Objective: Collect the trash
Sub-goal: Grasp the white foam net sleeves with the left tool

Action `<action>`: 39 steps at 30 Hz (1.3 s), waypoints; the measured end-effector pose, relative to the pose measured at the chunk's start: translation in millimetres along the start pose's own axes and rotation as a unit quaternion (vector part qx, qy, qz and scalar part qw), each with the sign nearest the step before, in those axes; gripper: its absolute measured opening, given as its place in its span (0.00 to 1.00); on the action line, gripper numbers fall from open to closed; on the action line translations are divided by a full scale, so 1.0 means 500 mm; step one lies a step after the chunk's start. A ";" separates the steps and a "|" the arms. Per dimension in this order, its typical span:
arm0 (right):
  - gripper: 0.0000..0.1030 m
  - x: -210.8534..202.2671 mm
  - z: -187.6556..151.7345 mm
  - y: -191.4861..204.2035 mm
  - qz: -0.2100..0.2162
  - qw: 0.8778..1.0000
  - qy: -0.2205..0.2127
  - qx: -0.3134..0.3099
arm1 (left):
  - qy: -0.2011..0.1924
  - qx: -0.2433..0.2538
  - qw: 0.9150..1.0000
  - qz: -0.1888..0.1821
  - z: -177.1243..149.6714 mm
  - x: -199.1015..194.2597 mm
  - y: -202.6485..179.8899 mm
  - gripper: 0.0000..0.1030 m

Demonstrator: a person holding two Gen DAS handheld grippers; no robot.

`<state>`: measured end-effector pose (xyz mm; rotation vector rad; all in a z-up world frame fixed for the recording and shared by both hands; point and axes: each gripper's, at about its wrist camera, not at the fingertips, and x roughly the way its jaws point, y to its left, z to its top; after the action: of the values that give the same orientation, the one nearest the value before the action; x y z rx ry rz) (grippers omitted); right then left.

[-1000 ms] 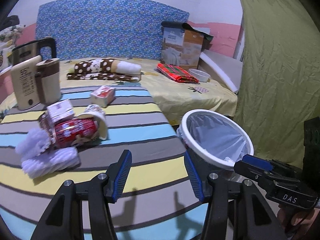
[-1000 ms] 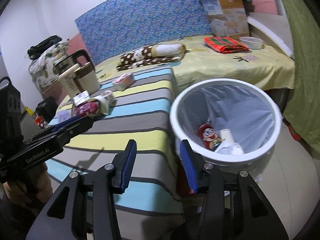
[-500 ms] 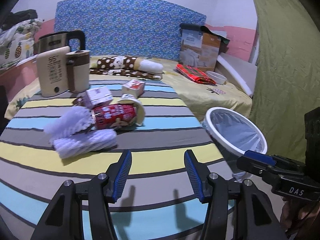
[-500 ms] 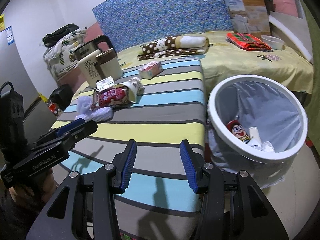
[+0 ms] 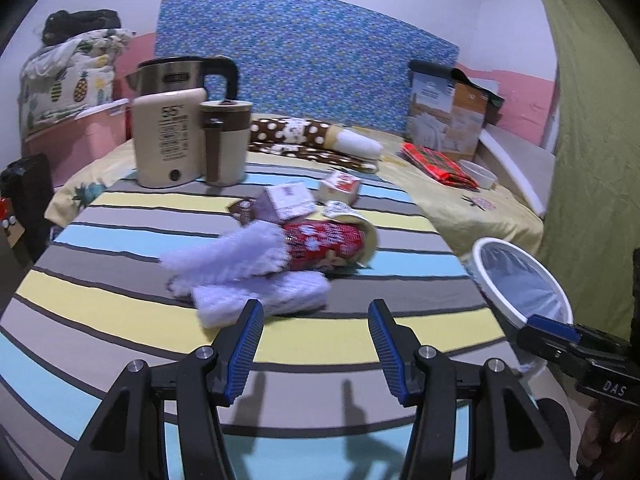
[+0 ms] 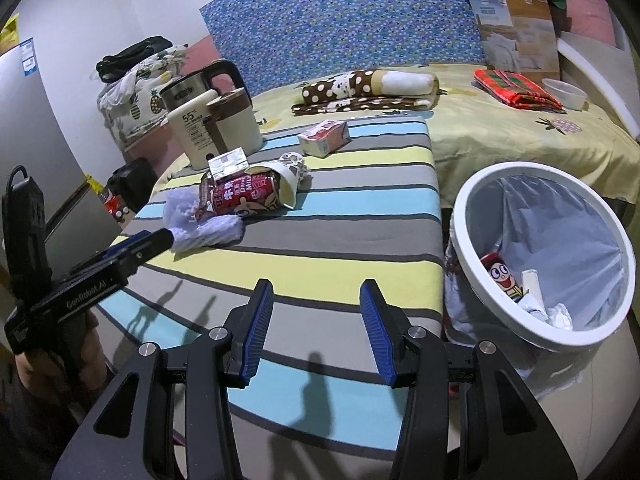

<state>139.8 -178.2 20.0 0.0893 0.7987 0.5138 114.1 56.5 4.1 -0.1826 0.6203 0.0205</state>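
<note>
left wrist, then right wrist: both tongs wide and empty

left wrist view: the left gripper (image 5: 315, 338) is level above the near part of the striped table (image 5: 120, 304), fingers wide, holding nothing. the trash pile lies mid-table: white foam wrap (image 5: 244, 276), touching it a red can (image 5: 324, 246), and a small carton (image 5: 286, 202) behind.

right wrist view: the right gripper (image 6: 316, 330) hangs over the table's near right corner, fingers wide and empty. the white bin (image 6: 472, 216) stands just beside the table's right edge, with trash inside.

Dim indoor light from above — soft shadows forward, motion blur, fisheye-bent, dark-vignetted edges.
</note>
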 end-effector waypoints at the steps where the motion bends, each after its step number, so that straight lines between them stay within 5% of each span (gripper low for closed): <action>1: 0.46 0.003 0.002 0.002 0.001 1.000 0.001 -0.002 | -0.001 -0.003 1.000 0.005 0.003 0.002 0.008 0.53; 18: 0.46 0.071 0.055 0.025 0.010 1.000 0.007 -0.018 | -0.010 -0.007 0.999 0.049 0.060 0.093 0.054 0.53; 28: 0.46 0.146 0.098 0.036 0.010 0.999 0.018 -0.035 | 0.010 -0.016 0.999 0.039 0.050 0.125 0.079 0.14; 39: 0.32 0.199 0.118 0.022 -0.007 0.999 0.036 -0.034 | 0.003 -0.035 0.999 0.009 0.053 0.113 0.110 0.12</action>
<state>235.0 -115.0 -1.7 0.0028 0.8514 0.5315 171.3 113.2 -16.3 -0.2440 0.6276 0.0591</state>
